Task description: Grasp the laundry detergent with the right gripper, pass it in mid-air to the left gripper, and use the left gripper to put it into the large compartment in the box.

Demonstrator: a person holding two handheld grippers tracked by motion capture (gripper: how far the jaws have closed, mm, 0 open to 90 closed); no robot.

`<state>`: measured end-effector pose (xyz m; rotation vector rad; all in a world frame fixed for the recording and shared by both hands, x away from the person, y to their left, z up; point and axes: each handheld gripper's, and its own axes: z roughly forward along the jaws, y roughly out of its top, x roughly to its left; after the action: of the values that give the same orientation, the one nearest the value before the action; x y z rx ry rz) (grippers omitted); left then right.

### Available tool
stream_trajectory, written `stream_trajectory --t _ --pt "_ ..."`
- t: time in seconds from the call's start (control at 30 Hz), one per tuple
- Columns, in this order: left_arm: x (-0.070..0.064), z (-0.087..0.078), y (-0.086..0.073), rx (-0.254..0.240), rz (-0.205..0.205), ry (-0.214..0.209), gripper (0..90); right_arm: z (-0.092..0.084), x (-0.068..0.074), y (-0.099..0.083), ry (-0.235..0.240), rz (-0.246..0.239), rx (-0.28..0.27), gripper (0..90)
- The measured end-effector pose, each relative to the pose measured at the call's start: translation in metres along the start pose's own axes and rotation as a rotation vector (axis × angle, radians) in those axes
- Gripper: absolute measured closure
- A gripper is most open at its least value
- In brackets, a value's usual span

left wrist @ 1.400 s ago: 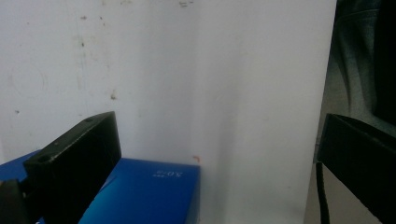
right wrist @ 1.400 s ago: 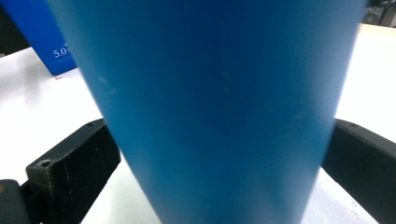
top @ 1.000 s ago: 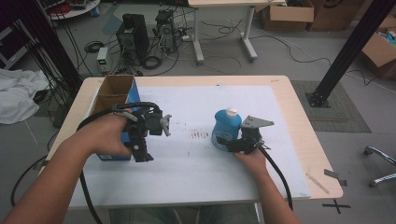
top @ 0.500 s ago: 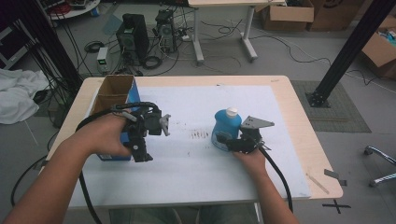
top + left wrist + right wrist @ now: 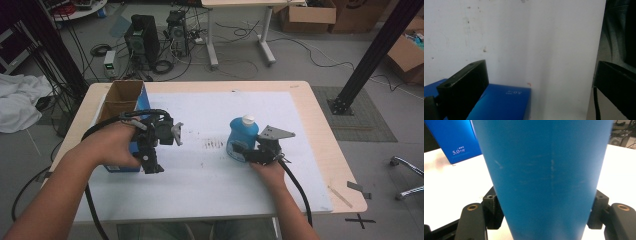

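Right tongs [image 5: 239, 149] clamped on blue bottle [image 5: 242, 135]

you see a blue bottle [image 5: 242, 138] of smooth plastic with a faintly scuffed satin skin and a white plastic cap [image 5: 248, 120]. the blue box [image 5: 131, 150] looks like glossy printed card over brown cardboard. the matt white sheet [image 5: 300, 150] covers a pale wooden table [image 5: 320, 115].

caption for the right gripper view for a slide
Right claw closing its jaws, one on each side of an upright blue bottle, blue box behind.
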<state>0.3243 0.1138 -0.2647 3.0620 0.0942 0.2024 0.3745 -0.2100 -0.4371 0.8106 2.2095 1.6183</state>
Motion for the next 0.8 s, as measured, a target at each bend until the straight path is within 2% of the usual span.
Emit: stream_trajectory --t 0.4,0.8 --pt "0.0008 0.0019 0.0010 0.004 -0.003 -0.003 0.1 0.0002 0.0006 -0.0002 0.011 -0.005 -0.010 37.4" --pt "0.0023 0.0034 0.0010 -0.001 -0.005 -0.001 0.2 -0.0013 0.0007 -0.0012 -0.003 -0.014 -0.025 40.7"
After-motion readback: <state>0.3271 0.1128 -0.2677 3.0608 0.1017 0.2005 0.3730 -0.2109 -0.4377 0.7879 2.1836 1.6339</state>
